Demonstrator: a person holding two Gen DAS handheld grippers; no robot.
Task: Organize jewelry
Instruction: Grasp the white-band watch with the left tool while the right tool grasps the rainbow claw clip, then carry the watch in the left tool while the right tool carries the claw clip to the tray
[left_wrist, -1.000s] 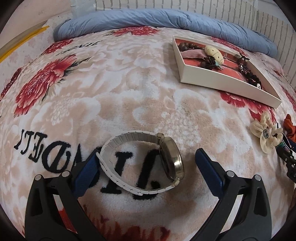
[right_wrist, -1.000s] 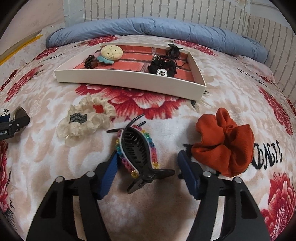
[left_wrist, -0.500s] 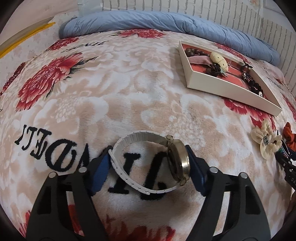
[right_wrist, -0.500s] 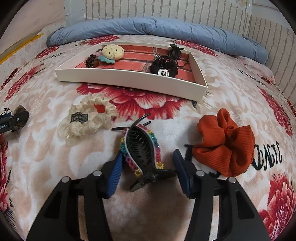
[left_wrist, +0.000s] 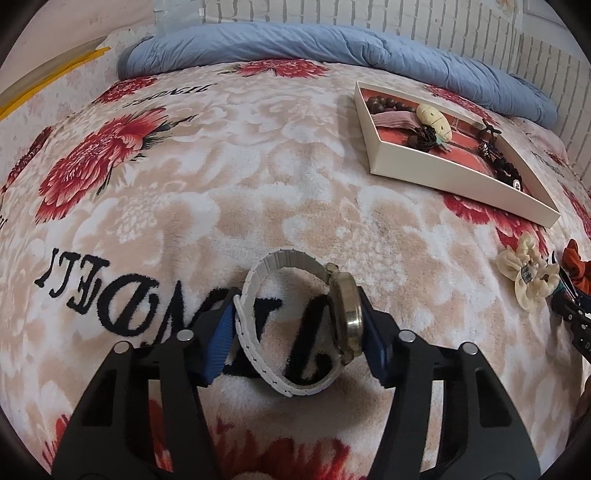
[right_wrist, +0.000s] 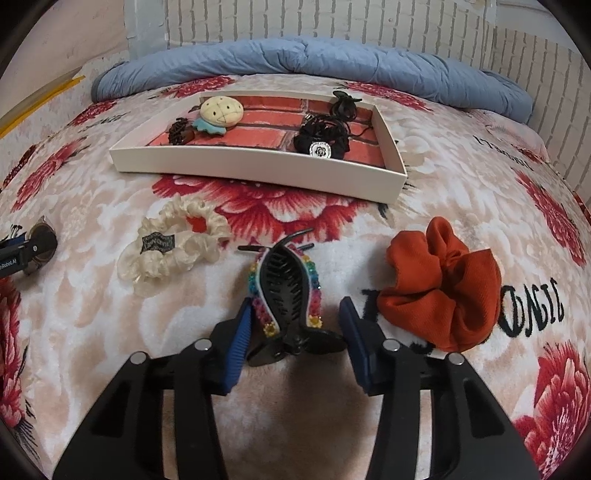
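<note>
A white-strapped watch (left_wrist: 295, 325) with a gold case stands on edge on the floral blanket. My left gripper (left_wrist: 297, 334) is shut on it, pads touching the strap and the case. My right gripper (right_wrist: 293, 332) straddles a black hair claw with rainbow beads (right_wrist: 286, 291); its jaws are narrowed around the claw with a small gap on the right side. A shallow white tray (right_wrist: 258, 171) with a brick-pattern floor lies beyond and holds several accessories; it also shows in the left wrist view (left_wrist: 454, 177).
A cream scrunchie (right_wrist: 173, 245) lies left of the claw and an orange scrunchie (right_wrist: 443, 291) right of it. A rolled blue quilt (right_wrist: 314, 66) and a white brick wall bound the far side. The left gripper and watch show at the right view's left edge (right_wrist: 29, 251).
The left jaws closed from wide open onto the watch. The right jaws narrowed around the hair claw and moved slightly forward.
</note>
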